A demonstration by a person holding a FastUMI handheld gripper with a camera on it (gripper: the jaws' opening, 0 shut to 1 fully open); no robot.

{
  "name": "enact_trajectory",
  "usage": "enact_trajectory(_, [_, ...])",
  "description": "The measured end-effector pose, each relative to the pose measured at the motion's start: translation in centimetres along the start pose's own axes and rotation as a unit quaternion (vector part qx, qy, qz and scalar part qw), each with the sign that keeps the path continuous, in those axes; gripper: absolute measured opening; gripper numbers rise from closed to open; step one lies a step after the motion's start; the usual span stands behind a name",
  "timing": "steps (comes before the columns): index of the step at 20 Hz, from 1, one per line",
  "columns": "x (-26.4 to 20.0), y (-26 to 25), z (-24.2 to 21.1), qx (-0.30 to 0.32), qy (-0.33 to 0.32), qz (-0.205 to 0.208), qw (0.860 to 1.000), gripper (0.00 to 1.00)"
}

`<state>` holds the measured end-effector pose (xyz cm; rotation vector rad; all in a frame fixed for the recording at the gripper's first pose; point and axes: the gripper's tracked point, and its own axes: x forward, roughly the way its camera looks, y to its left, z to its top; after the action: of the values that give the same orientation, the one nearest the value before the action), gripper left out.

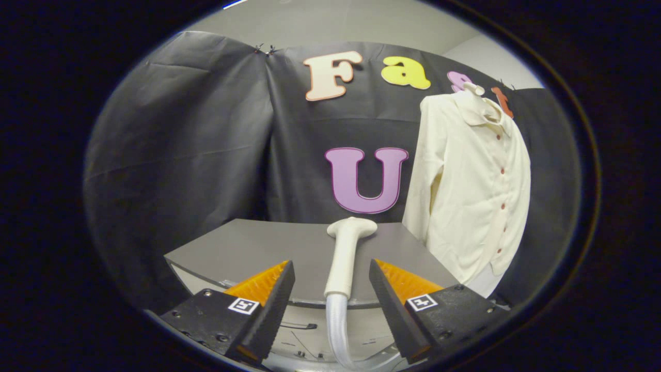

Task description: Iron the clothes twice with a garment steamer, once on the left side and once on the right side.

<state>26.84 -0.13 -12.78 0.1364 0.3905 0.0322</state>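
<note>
1. My gripper [331, 289] has its fingers spread wide, grasping nothing. Neither finger touches the steamer head.
2. The steamer head [344, 258] lies on the grey table [248, 248], in the gap between the two fingers and reaching just beyond them. Its long axis runs near to far, almost in line with the fingers. The flat nozzle end is at the far end; the clear hose [336, 325] comes out at the near end and drops below the table edge.
3. The handle sits a touch right of centre in the gap, nearer the right finger than the left.
4. My judgement: the coming move is a straight push forward and a close on the handle. Little turning of the wrist looks needed.
5. The cream shirt [475, 191] hangs to the far right, past the table's right corner, buttoned front toward me. It is well apart from the steamer head.
6. Writing: square coded markers on both fingers, no brand or label I can read on the steamer or shirt.
</note>
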Motion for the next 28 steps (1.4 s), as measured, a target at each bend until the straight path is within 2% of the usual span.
enact_trajectory(5, [4.6,-0.7,-1.4,0.001,0.057,0.0,0.998,0.85])
enact_trajectory(8, [6.5,-0.6,-2.1,0.016,0.083,0.002,0.996,0.75])
enact_trajectory(13, [8.6,-0.8,-3.4,-0.012,0.112,-0.017,0.993,0.65])
enact_trajectory(15, [9.4,-1.4,-4.2,-0.025,0.13,-0.024,0.991,0.56])
enact_trajectory(17, [9.3,-1.3,-4.0,-0.015,0.121,-0.018,0.992,0.48])
enact_trajectory(20, [9.1,0.0,-3.5,0.014,0.093,0.013,0.996,0.38])
enact_trajectory(24, [7.6,0.3,-1.6,0.014,0.026,0.036,0.999,0.35])
enact_trajectory(28, [5.0,0.0,-0.8,0.036,-0.005,0.059,0.998,0.34])
